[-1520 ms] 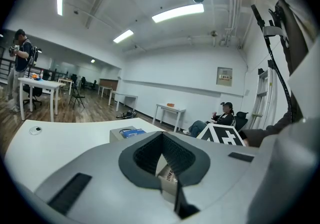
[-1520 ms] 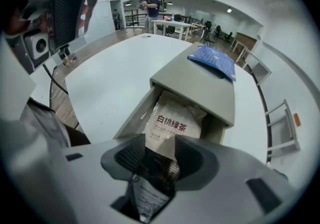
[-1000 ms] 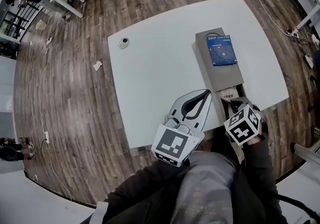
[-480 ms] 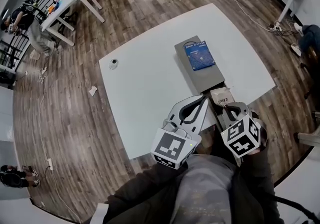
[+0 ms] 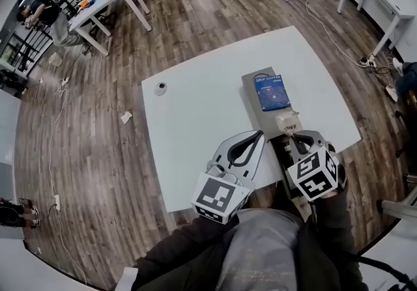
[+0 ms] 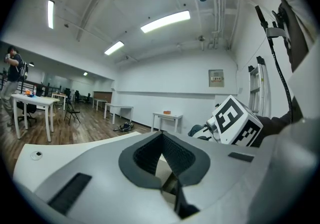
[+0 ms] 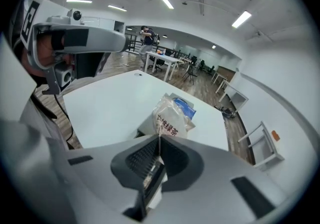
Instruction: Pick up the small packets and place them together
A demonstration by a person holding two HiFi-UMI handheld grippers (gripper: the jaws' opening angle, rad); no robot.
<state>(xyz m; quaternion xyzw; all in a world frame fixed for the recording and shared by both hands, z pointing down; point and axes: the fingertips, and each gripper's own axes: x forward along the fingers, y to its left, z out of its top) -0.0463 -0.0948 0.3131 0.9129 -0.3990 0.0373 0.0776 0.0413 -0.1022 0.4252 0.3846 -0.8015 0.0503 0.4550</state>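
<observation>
Small packet [image 5: 287, 124]: a pale, crinkled sachet with dark print, pinched by its lower edge in the right claw [image 5: 290, 135] and hanging clear above the near end of the grey tray [image 5: 251, 84]. The right gripper view shows this best. The packet [image 7: 171, 114] stands up out of the right claw [image 7: 159, 143], whose jaws are closed tight on the thin edge.

Just beyond it, a blue drip-coffee pack [image 5: 273, 93] lies flat on the tray's far half. The tray sits on the white table [image 5: 195, 107], near its right side. The left claw [image 5: 259, 135] hangs beside the right one over the near edge of the table, its jaws together and nothing between them.

The task looks to be midway through. One packet is picked up but not yet set down, and the spot beside the blue pack seems the likely place for it. I can see no other loose packets.

A second ago the packet sat low at the tray's near end with the right claw down on it. It is now raised off the tray. The left claw has barely shifted.
</observation>
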